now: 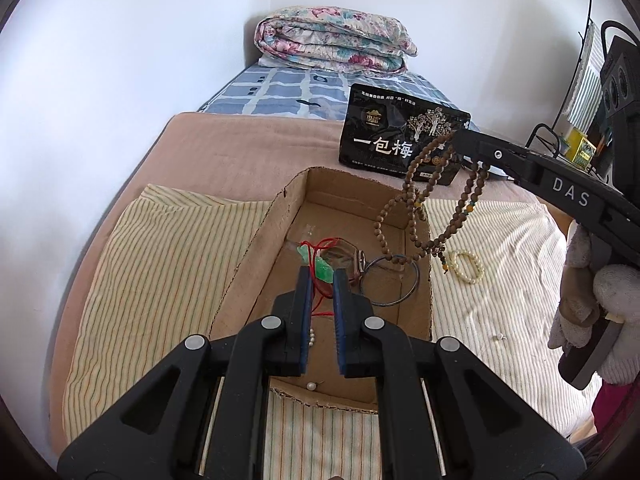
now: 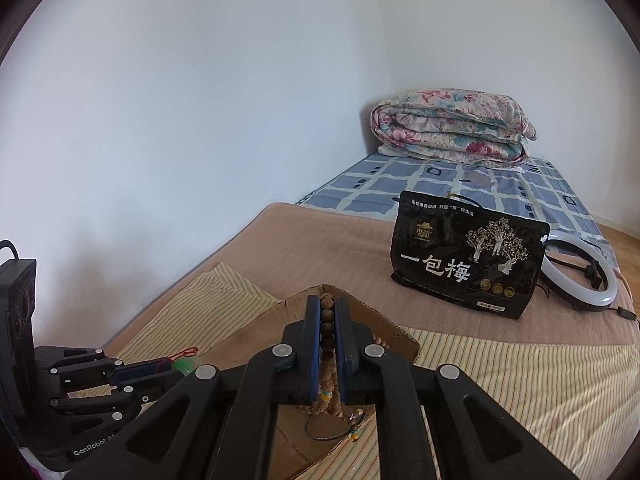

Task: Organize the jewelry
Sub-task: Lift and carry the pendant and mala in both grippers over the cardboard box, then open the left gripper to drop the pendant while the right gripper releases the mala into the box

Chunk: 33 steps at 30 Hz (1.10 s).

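An open cardboard box (image 1: 256,240) lies on striped cloth on the bed. My left gripper (image 1: 322,280) is over the box, shut on a green pendant (image 1: 320,266) with a red cord. In the right wrist view the left gripper (image 2: 174,367) comes in from the left with the pendant (image 2: 185,365) at its tips. My right gripper (image 2: 327,300) is shut on a brown wooden bead necklace (image 2: 327,326). From the left wrist view the right gripper (image 1: 460,140) holds the necklace (image 1: 460,216) so its loops hang over the box's right wall. A metal bangle (image 1: 390,280) and a watch (image 1: 357,266) lie inside the box.
A white bead bracelet (image 1: 466,266) and a small earring (image 1: 499,336) lie on the striped cloth (image 1: 160,260) right of the box. A pearl stud (image 1: 310,386) sits at the box's near wall. Behind stand a black snack bag (image 2: 468,256), a ring light (image 2: 580,276) and a folded quilt (image 2: 448,128). A gloved hand (image 1: 592,304) holds the right gripper.
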{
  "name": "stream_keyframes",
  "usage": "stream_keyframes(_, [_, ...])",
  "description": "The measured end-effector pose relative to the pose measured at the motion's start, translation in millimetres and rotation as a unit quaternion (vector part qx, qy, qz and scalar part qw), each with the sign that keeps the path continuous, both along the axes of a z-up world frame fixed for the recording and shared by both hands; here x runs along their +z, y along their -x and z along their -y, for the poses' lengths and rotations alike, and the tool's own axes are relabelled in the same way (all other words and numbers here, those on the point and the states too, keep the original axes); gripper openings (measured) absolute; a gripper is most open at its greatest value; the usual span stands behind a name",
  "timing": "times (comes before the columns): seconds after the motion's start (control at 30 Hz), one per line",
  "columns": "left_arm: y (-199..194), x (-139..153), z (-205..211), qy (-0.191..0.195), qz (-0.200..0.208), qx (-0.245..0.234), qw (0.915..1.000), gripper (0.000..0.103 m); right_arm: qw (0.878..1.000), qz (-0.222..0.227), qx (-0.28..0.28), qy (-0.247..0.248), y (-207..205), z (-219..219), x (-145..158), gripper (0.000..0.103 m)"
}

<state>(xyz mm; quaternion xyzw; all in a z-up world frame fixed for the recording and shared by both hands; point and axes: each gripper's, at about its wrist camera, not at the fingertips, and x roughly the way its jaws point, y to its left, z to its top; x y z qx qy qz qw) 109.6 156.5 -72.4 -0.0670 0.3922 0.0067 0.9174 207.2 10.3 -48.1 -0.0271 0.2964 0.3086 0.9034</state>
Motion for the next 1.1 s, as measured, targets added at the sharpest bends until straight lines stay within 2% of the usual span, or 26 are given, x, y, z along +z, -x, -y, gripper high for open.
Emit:
stream_keyframes(0.37, [-2,-5,6,-0.013,-0.008,-0.002,0.9999,0.008,0.999,-0.031,-0.005,0.026,-8,-9,-24,0.004])
stream_keyframes(0.63, [-3,-7,4,-0.012,-0.008,0.001,0.9999,0.008,0.999,-0.041,-0.007,0.033,-10,-10,-30,0.006])
stream_keyframes(0.67, [-4,-7,4,-0.012,-0.009,0.001,0.9999,0.008,0.999,-0.042,-0.007,0.034,-10,-10,-30,0.009])
stream_keyframes(0.7, [-4,-8,4,-0.012,-0.011,0.002,0.9999,0.009,0.998,-0.042,-0.008,0.034,-10,-10,-30,0.018])
stream_keyframes(0.73, [-4,-8,5,-0.013,-0.013,0.002,0.9998,0.016,0.999,-0.042,-0.008,0.034,-9,-10,-29,0.023])
stream_keyframes(0.77, [-4,-9,5,-0.012,-0.013,0.003,0.9998,0.029,0.999,-0.041,-0.009,0.035,-8,-10,-29,0.030])
stream_keyframes(0.83, [-3,-7,5,-0.008,-0.009,0.003,0.9999,0.038,0.998,-0.038,-0.011,0.038,-7,-10,-28,0.031])
stream_keyframes(0.87, [-3,-7,6,-0.009,-0.008,0.003,0.9999,0.039,0.998,-0.037,-0.013,0.041,-6,-9,-28,0.035])
stream_keyframes(0.9, [-2,-6,6,-0.011,-0.007,0.003,0.9999,0.039,0.998,-0.035,-0.016,0.044,-6,-9,-27,0.047])
stream_keyframes(0.97, [-2,-6,7,-0.011,-0.007,0.004,0.9999,0.039,0.998,-0.029,-0.025,0.046,-4,-7,-25,0.065])
stream_keyframes(1.07, [-1,-5,9,-0.010,-0.007,0.003,0.9999,0.039,0.998,-0.024,-0.034,0.047,-4,-2,-22,0.071])
stream_keyframes(1.1, [-1,-5,9,-0.011,-0.006,0.003,0.9999,0.039,0.998,-0.023,-0.037,0.048,-4,0,-21,0.077])
